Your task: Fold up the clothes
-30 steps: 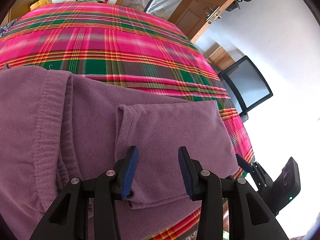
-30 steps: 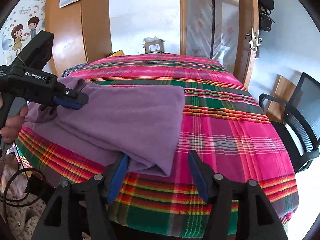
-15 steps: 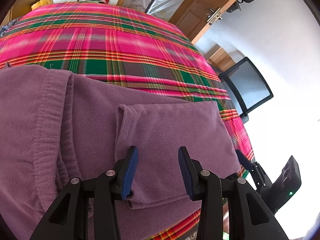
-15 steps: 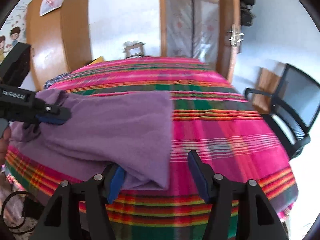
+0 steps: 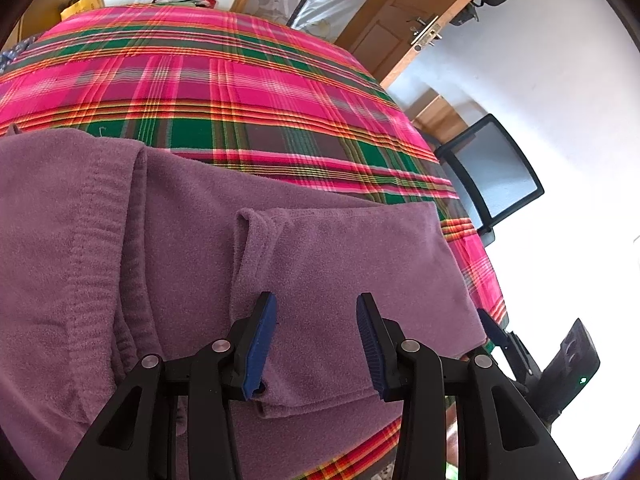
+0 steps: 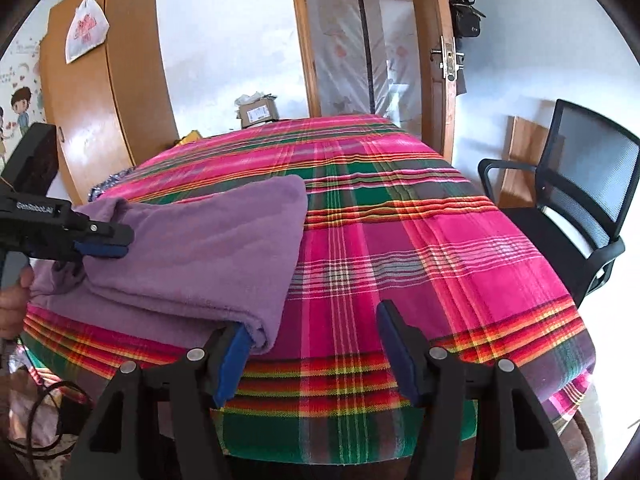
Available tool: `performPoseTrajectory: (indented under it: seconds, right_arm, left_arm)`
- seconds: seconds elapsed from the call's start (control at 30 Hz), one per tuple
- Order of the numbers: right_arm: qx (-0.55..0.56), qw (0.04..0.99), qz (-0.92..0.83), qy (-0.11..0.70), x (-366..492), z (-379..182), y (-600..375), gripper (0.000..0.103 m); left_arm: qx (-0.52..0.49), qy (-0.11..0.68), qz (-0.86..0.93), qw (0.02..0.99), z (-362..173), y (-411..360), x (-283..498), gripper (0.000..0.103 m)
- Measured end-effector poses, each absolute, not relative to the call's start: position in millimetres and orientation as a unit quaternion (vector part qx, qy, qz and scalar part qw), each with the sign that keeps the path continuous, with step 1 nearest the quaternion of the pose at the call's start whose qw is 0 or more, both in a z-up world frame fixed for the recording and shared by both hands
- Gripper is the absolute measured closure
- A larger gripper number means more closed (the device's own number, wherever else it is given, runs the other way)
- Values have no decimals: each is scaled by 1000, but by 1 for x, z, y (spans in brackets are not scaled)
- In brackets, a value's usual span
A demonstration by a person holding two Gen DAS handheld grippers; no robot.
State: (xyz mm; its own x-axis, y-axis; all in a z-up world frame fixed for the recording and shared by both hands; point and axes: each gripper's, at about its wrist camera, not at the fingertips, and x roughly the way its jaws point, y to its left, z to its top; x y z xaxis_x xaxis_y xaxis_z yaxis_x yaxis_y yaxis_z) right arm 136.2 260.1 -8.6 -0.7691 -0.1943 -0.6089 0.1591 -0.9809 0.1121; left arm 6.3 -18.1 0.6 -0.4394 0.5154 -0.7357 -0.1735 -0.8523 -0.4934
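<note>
A purple fleece garment (image 5: 168,264) lies folded on the near left part of the plaid-covered table (image 5: 248,92). My left gripper (image 5: 316,320) stands open over a folded flap of it, with cloth lying between and under the blue pads. In the right wrist view the garment (image 6: 200,248) reaches the table's front edge. Its near corner drapes against the left finger (image 6: 234,354) of my right gripper (image 6: 316,324), which is open over bare tablecloth. The left gripper (image 6: 100,240) shows side-on there, over the garment's far end. In the left wrist view, the right gripper's pad (image 5: 491,326) peeks past the garment's right edge.
A black mesh office chair (image 6: 576,216) stands close to the table's right side. Behind the table are a wooden wardrobe (image 6: 104,104), a door (image 6: 436,60) and a cardboard box (image 6: 258,110). A person's hand (image 6: 12,304) and a cable (image 6: 36,404) are at the lower left.
The right gripper rolled and slid a little to the right, so the garment's corner now sits at its left finger instead of between the fingers. The left gripper stayed put.
</note>
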Motion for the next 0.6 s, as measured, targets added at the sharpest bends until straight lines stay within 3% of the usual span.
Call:
performPoseTrajectory:
  seconds: [0.17, 0.4, 0.6]
  right_arm:
    - [341, 117, -932, -24, 144, -5, 269, 42]
    - [341, 166, -915, -138, 138, 0, 296, 42]
    - [348, 177, -901, -187, 117, -4, 294, 42]
  left_arm:
    - [-488, -170, 832, 203, 3, -17, 8, 60]
    - [-477, -160, 840, 203, 18, -14, 16, 60]
    - [-476, -129, 840, 228, 32, 14, 12, 60]
